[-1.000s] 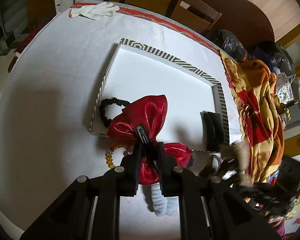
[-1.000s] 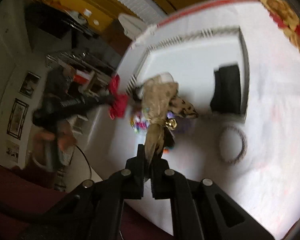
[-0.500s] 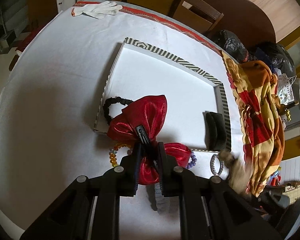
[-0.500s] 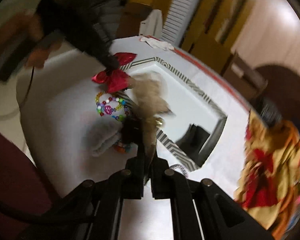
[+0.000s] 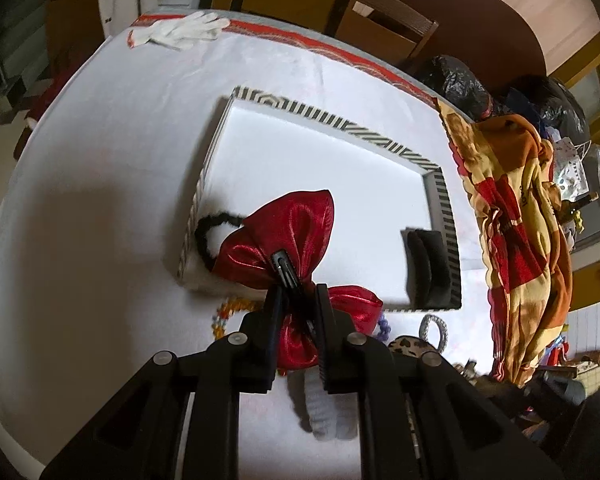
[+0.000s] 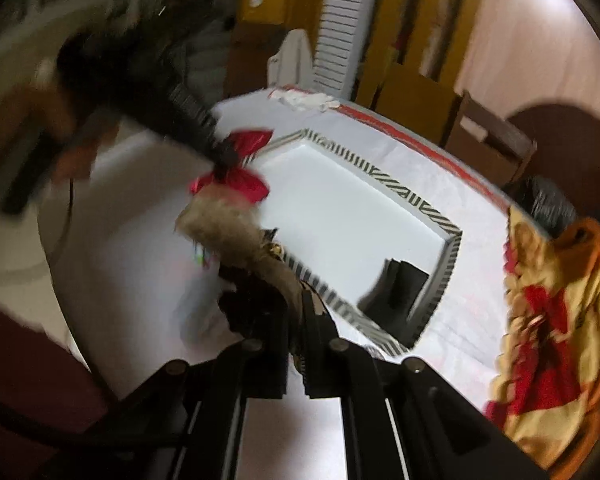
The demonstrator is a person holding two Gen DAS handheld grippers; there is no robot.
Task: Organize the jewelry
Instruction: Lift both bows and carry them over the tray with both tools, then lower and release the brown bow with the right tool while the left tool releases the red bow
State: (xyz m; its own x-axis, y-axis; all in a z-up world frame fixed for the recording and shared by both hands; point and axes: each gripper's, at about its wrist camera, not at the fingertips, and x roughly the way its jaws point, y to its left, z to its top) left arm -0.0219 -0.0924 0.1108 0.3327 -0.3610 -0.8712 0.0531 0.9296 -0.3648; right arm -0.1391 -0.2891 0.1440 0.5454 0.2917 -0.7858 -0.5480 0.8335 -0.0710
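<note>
The left gripper (image 5: 297,300), clamped on the red bow (image 5: 288,232), has the striped tray (image 5: 332,120) at twelve o'clock, nearer than the right gripper (image 6: 296,320), clamped on a tan fuzzy bow (image 6: 228,228).

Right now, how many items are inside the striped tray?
2. A black scrunchie in the tray's near-left corner, partly behind the red bow held by the left gripper, and a black folded item in its near-right corner. The bow may hide more.
</note>
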